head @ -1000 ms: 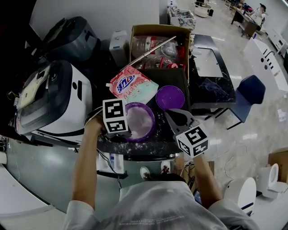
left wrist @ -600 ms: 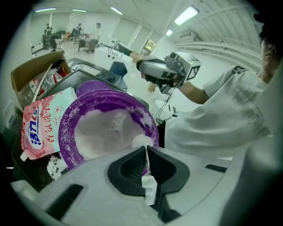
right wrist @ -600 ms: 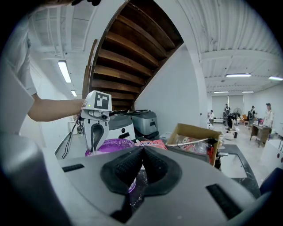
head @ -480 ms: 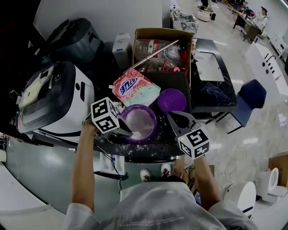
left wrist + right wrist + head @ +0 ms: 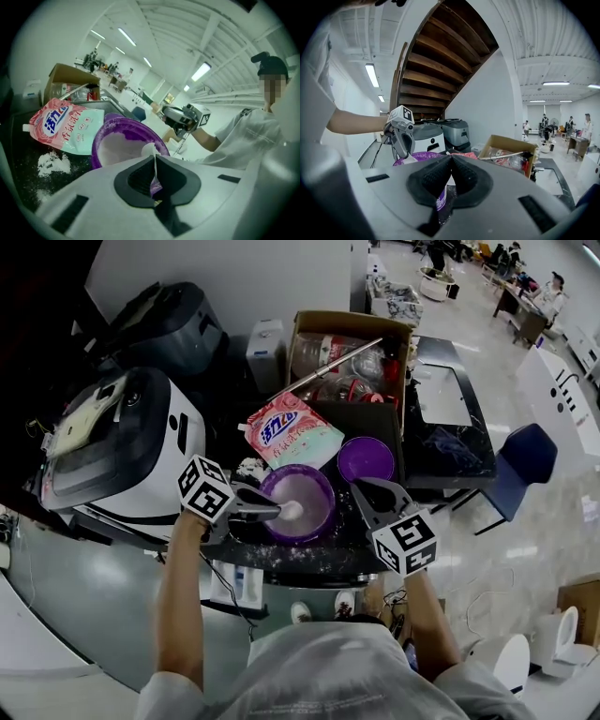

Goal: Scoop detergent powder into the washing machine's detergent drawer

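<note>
A purple bowl [image 5: 302,486] of white detergent powder stands on the dark counter. My left gripper [image 5: 270,513] comes in from the left and is shut on the thin handle of a small purple scoop [image 5: 154,181]. The scoop's head [image 5: 292,512] holds a heap of powder over the bowl. My right gripper [image 5: 362,489] is at the bowl's right edge, jaws together, with the purple rim [image 5: 440,198] showing between them. The white washing machine [image 5: 122,442] stands to the left. Its detergent drawer is not visible.
A pink detergent bag [image 5: 292,432] lies behind the bowl, a purple lid [image 5: 366,458] to its right. Spilled powder [image 5: 51,161] dots the counter. An open cardboard box [image 5: 352,352] of bottles sits behind, and a grey machine [image 5: 173,326] at the back left.
My left gripper has drawn back to the left and turned flatter, so the scoop now sits heaped with powder above the bowl. The right gripper has stayed at the bowl's edge.
</note>
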A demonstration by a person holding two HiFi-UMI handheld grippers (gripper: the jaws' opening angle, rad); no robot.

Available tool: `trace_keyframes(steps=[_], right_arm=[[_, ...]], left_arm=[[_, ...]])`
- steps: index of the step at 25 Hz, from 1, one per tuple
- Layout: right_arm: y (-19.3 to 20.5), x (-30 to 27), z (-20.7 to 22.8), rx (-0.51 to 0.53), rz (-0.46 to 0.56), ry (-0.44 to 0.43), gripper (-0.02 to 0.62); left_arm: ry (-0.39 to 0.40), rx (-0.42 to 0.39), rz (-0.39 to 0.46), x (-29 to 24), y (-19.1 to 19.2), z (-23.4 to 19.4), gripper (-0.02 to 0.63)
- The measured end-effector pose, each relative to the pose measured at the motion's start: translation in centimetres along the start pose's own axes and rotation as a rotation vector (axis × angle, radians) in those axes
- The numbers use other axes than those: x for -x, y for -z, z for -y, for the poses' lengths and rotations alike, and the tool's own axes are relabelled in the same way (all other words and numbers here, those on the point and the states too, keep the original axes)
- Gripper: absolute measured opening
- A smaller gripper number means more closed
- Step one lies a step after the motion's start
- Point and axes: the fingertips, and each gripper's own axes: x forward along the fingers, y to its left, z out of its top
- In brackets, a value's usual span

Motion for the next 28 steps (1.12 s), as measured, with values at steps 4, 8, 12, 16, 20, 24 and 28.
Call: trace_keyframes(steps=[4, 8, 12, 16, 20, 24, 28], right_arm=[[-0.4, 0.0, -0.3, 0.023, 0.006, 0.006, 0.006], [-0.7, -0.1, -0.8, 0.054, 0.008, 0.009, 0.006], [-1.1, -0.1, -1.5, 0.065, 0.015, 0.002, 0.006], [-1.6, 0.2, -2.0, 0.079, 0.027, 0.007, 0.006], [-1.7, 0.6, -2.5, 0.112, 0.028, 0.010, 0.006], [-1.5, 1.3, -2.7, 0.111, 0.029, 0.003, 0.006], [-1.2, 2.2, -2.7, 0.109, 0.031, 0.000, 0.006]], left_arm=[[-0.070, 0.059, 0.196, 1.1, -1.5, -1.0, 0.015], [-0.111, 0.123, 0.396, 1.9, -2.6, -1.4, 0.015], [-0.112, 0.249, 0.640, 3.2, -3.4, -1.5, 0.015], [-0.138, 0.325, 0.811, 4.3, -3.2, -1.6, 0.015], [-0.123, 0.399, 0.941, 5.2, -3.0, -0.6, 0.015], [-0.037, 0.458, 1.081, 5.8, -3.7, 0.9, 0.015], [-0.031, 0.481, 1.128, 5.7, -3.2, 1.5, 0.015]])
